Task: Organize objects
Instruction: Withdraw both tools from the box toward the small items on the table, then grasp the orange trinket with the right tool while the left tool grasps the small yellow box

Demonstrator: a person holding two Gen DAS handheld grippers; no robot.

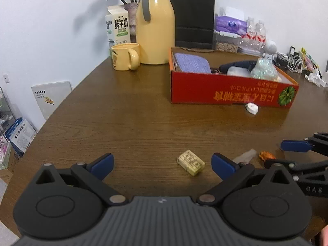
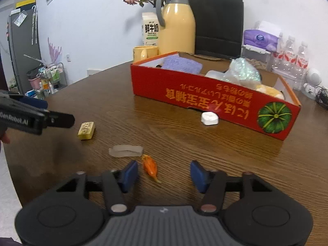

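Observation:
A small yellow block [image 1: 191,162] lies on the wooden table [image 1: 133,112] between the tips of my open, empty left gripper [image 1: 163,165]; it also shows in the right wrist view [image 2: 86,130]. A small orange carrot-like piece [image 2: 150,167] lies just ahead of my open, empty right gripper [image 2: 163,174], nearer its left finger. A translucent grey strip [image 2: 126,150] lies beside it. A small white case [image 2: 209,118] rests against the red cardboard box [image 2: 215,100], which holds a purple cloth [image 2: 181,65] and a crinkly bag [image 2: 244,71].
A yellow thermos jug [image 1: 155,28], yellow mug [image 1: 124,56], milk carton [image 1: 117,27], flower vase and black paper bag [image 1: 193,16] stand at the table's back. Tissues, water bottles [image 1: 256,30] and cables lie at back right. The table edge curves away on the left.

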